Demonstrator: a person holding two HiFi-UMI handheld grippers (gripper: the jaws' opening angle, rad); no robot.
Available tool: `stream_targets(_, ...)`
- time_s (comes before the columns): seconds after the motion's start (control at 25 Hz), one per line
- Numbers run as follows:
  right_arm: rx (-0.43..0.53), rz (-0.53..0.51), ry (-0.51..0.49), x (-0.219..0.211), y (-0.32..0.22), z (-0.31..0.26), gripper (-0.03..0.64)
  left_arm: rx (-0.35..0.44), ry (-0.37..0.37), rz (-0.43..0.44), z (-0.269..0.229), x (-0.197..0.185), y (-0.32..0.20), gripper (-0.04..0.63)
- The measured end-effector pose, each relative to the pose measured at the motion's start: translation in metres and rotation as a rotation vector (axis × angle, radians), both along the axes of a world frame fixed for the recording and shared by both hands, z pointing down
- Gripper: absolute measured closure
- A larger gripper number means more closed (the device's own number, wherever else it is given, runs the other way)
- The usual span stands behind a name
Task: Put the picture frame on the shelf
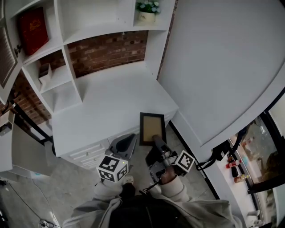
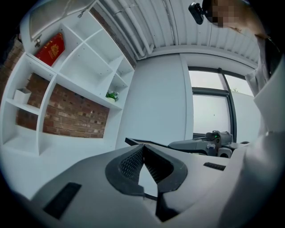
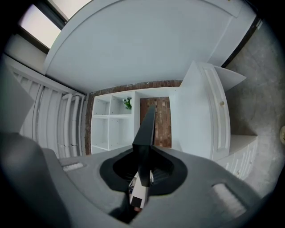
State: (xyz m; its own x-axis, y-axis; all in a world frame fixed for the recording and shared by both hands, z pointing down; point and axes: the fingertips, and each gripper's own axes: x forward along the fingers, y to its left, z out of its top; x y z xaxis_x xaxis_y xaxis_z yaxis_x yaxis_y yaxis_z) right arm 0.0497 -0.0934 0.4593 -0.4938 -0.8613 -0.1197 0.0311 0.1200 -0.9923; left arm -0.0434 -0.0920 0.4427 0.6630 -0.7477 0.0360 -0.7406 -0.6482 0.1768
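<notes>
The picture frame (image 1: 152, 128), dark-rimmed with a tan inside, hangs flat over the front edge of the white counter (image 1: 107, 107). My right gripper (image 1: 156, 140) is shut on its near edge. In the right gripper view the frame (image 3: 148, 127) runs edge-on between the jaws of that gripper (image 3: 144, 168) toward the white shelf unit (image 3: 111, 124). My left gripper (image 1: 132, 138) hangs just left of the frame, shut with nothing in it. In the left gripper view its jaw tips (image 2: 143, 149) meet, and the frame's thin dark edge (image 2: 136, 142) shows beyond them.
The shelf unit (image 1: 67, 40) rises at the back and left of the counter against a brick wall (image 1: 109, 49). It holds a red box (image 1: 32, 29), a small white box (image 1: 45, 73) and a potted plant (image 1: 147, 11). A large white panel (image 1: 222, 67) stands at the right.
</notes>
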Motion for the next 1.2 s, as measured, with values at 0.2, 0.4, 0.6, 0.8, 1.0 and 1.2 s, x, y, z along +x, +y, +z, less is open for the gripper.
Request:
stream_targets(0.2, -0.010, 0.017, -0.007, -0.007, -0.046, -0.001, 0.577, 0.014, -0.003, 0.018, -0.006, -0.008, -0.048, 0.591)
stream_targets(0.4, 0.014, 0.024, 0.004, -0.015, -0.092, -0.008, 0.577, 0.032, 0.002, 0.033, -0.013, -0.017, -0.096, 0.591)
stream_targets(0.6, 0.023, 0.024, 0.008, -0.023, -0.126, -0.007, 0.578, 0.040, -0.003, 0.055, -0.008, -0.024, -0.133, 0.591)
stream_targets(0.8, 0.029, 0.038, -0.009, -0.030, -0.149, -0.005, 0.577, 0.022, -0.031, 0.080, -0.003, -0.028, -0.155, 0.591)
stream_targets(1.0, 0.014, 0.036, -0.042, -0.033, -0.149, -0.004, 0.577, 0.004, -0.040, 0.089, 0.001, -0.027, -0.157, 0.591)
stream_targets(1.2, -0.013, 0.061, -0.038, -0.026, -0.139, 0.007, 0.577, -0.022, -0.013, 0.106, 0.012, -0.023, -0.146, 0.591)
